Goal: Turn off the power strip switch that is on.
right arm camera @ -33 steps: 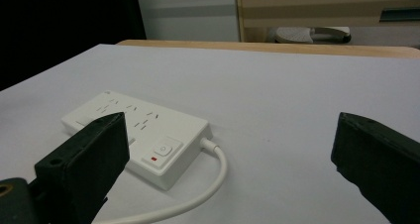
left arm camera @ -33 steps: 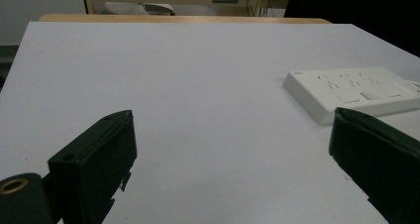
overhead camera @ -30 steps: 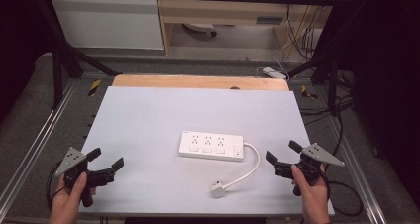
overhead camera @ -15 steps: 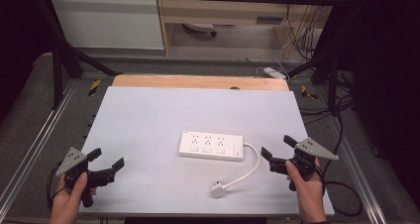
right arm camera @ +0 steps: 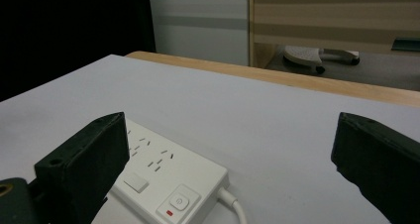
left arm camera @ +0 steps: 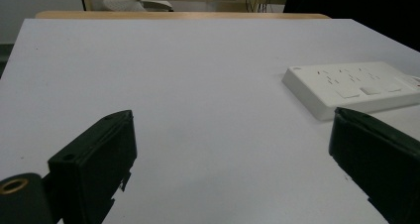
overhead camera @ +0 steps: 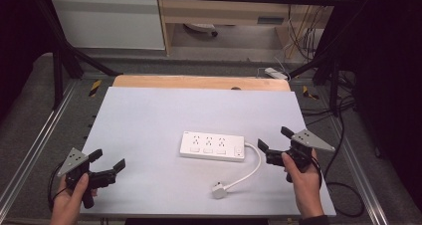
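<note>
Right tongs (overhead camera: 272, 146), jaws apart, hover just beside the strip's (overhead camera: 212, 146) switch end; left tongs (overhead camera: 106, 165), also apart, wait well off. Approach low and square, avoiding the cord (overhead camera: 246, 172).

Power strip (overhead camera: 213, 147) white, cord and plug (overhead camera: 218, 190) white too; its switch has a small red mark (seen in right gripper view); tabletop (overhead camera: 149, 115) pale grey-white with a light wood strip along the far edge; both grippers' fingers (left arm camera: 94, 159) matte black; top plates grey; floor grey.
</note>
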`<state>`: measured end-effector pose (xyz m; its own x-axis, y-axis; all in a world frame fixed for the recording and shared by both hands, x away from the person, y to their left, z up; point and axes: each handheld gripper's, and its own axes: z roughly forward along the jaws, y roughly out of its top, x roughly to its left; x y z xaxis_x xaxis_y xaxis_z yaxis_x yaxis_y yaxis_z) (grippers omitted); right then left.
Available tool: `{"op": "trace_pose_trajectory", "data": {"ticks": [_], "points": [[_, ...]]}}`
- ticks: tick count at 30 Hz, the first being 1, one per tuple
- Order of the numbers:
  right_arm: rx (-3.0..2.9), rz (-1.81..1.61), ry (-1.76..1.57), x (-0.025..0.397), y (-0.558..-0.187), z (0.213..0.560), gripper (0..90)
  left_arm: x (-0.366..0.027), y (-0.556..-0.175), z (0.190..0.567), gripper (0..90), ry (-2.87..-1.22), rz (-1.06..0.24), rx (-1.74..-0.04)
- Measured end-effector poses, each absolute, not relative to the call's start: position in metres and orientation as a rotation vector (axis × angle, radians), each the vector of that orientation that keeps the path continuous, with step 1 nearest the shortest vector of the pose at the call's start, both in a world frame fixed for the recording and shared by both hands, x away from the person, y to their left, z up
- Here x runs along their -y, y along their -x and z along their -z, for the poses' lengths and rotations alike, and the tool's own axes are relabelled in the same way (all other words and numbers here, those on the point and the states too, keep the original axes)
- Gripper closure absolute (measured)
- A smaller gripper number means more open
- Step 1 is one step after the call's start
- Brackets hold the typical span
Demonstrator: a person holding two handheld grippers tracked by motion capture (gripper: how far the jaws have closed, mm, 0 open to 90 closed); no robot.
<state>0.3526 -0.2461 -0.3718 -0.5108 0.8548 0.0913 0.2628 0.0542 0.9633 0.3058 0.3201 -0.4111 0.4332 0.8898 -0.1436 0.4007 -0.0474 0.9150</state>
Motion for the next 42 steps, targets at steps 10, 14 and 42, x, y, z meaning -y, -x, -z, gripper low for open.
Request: {"op": "trace_pose_trajectory", "data": {"ticks": [10,14,42], "points": [[-1.805,-1.483,-1.063,0.228,-0.368,0.355,2.0,-0.32,-0.306,0.411,4.4,-1.641,-0.594,-1.137],[-1.814,-1.479,-1.052,0.22,-0.376,0.349,2.1,-0.319,-0.306,0.411,4.4,-1.647,-0.596,-1.136],[-1.901,-1.469,-1.031,0.181,-0.4,0.359,4.0,-0.32,-0.306,0.411,4.4,-1.641,-0.6,-1.139]]}}
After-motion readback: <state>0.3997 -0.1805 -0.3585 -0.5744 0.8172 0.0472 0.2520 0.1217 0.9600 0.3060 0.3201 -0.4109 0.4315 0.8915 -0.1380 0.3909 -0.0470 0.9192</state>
